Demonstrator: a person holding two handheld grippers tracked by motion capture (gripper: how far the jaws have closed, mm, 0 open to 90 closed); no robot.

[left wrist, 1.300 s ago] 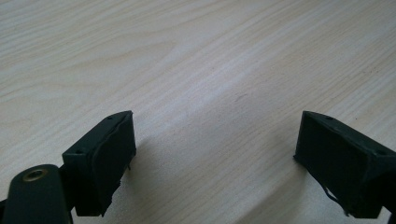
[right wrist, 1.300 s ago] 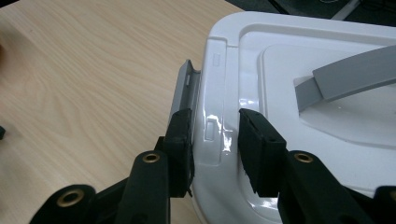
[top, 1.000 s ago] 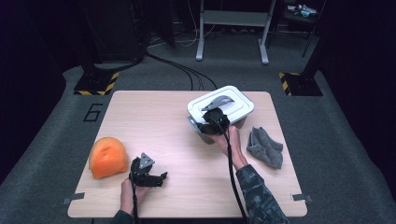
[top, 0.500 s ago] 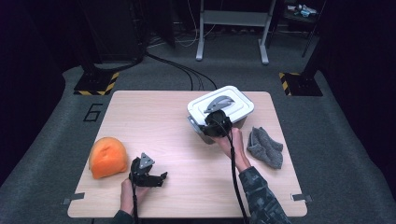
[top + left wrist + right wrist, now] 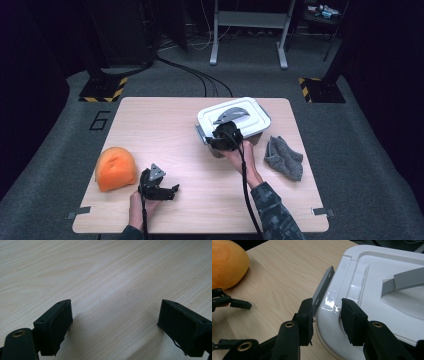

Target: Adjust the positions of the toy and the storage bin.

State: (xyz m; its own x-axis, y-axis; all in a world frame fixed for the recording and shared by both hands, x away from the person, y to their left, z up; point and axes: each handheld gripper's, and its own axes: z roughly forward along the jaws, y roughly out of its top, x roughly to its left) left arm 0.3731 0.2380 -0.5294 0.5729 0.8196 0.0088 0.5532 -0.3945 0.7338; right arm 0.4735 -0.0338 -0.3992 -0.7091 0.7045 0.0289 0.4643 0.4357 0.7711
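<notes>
High view: the right claw [image 5: 223,137] sits at the near-left corner of the white lidded box [image 5: 250,114], frame centre; the left claw [image 5: 164,190] rests spread, lower left, beside an orange lump [image 5: 115,168].

Left claw view: jaws wide apart over bare desk [image 5: 105,277].

Right claw view: jaws, just closing, straddle the box's grey side latch [image 5: 323,285] and lid edge at centre; whether the pads press I cannot tell.

The container [image 5: 235,125] is a white rectangular plastic box with rounded corners. It stands upright on the counter [image 5: 160,130], toward the far right part of the surface. A white lid [image 5: 372,272] covers the box and sits level on it. A grey arched handle [image 5: 404,280] spans the recessed centre of the lid. A grey latch [image 5: 323,287] runs along the short side of the lid that faces the near left; it is tilted outward from the lid edge.
</notes>
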